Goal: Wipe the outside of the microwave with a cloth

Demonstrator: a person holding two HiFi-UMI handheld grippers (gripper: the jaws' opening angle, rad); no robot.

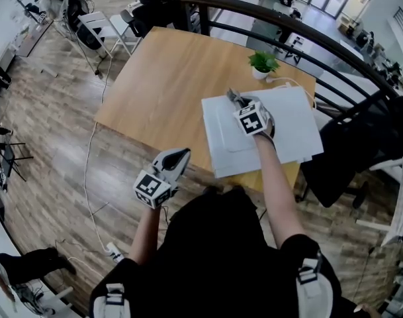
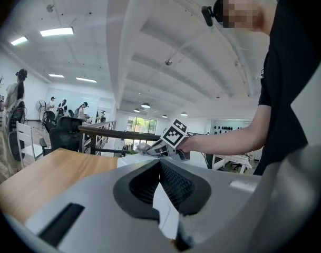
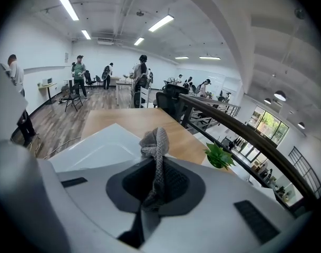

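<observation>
The right fingers [image 3: 177, 184] are pressed together on a grey cloth [image 3: 154, 141]. The cloth sticks up out of them in a bunchy knot. The right gripper [image 1: 235, 99] holds it low over the white microwave [image 1: 290, 128], right at the top's far left part. I cannot tell if the cloth touches the top yet.

The left fingers [image 2: 180, 187] are closed with nothing in them. The left gripper [image 1: 180, 156] hangs off the near edge of the worktop [image 1: 158, 78], to the left of the microwave and apart from it.

The long side of the microwave top runs left to right in front of the person. Most of the bare top lies to the right of the cloth and back toward the person, so I think the wipe should go that way. The right gripper is much nearer.

The worktop is light wood. A small green plant [image 1: 263, 61] stands just behind the microwave. A dark railing [image 1: 287, 24] curves behind, and the floor [image 1: 49, 131] is wood planks.
</observation>
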